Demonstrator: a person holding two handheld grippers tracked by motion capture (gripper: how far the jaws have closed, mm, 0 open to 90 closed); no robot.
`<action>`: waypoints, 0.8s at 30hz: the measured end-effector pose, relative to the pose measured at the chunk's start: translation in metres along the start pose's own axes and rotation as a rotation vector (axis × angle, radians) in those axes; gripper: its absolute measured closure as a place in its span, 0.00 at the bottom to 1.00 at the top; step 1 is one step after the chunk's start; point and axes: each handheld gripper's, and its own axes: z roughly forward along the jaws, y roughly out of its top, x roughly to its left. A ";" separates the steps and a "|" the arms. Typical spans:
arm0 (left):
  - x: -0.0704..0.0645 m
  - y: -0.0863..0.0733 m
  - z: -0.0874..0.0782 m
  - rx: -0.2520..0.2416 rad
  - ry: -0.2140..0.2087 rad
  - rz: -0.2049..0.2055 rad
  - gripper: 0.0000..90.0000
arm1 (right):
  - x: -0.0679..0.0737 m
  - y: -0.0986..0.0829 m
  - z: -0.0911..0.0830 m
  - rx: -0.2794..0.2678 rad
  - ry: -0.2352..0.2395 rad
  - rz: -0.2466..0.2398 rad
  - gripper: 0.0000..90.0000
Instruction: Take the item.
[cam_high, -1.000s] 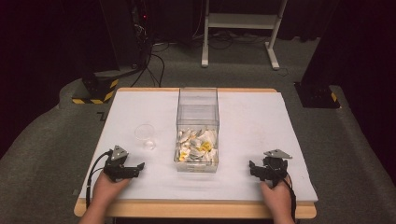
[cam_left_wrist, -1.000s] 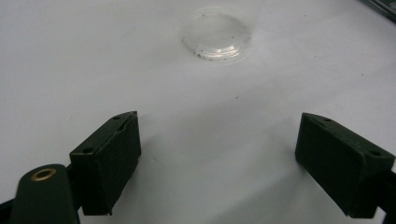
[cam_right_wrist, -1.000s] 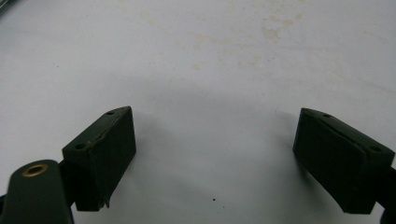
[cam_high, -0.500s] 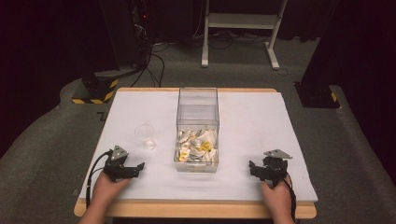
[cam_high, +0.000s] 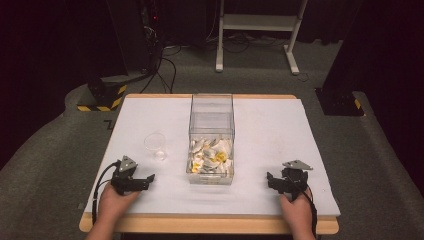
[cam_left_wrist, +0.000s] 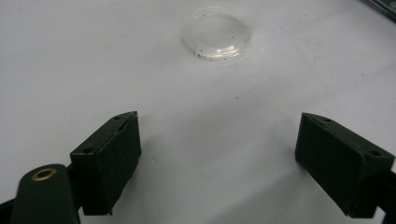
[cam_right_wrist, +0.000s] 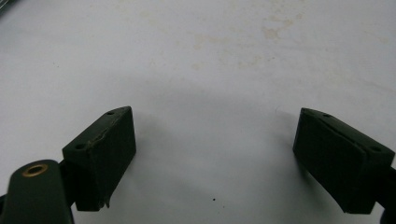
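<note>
From above, both claws rest apart on the white bench (cam_high: 280, 130), the left claw (cam_high: 145, 181) nearest the clear cup (cam_high: 155, 146) (beside the shell-filled box (cam_high: 211, 150)), while each gripper view shows jaws wide and empty, so reaching the cup likely comes next.

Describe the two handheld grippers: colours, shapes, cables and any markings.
Both are black. The left gripper and right gripper each carry a grey three-cornered plate on top, and a black cable trails back from each beside the hand. Close up, the left gripper's fingers are blocky black pads with small screw holes, and a brass-coloured ring sits on the body at lower left. The forearms look bare.
</note>
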 end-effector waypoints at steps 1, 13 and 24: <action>0.000 0.000 0.000 0.001 0.001 0.000 0.16 | 0.000 0.000 0.000 0.000 0.000 0.000 0.14; -0.001 0.001 -0.005 -0.021 -0.003 -0.011 0.17 | 0.000 0.000 0.000 0.000 0.000 0.000 0.14; -0.010 0.005 -0.012 -0.048 -0.035 0.018 0.17 | 0.000 0.000 0.000 0.001 0.000 0.003 0.14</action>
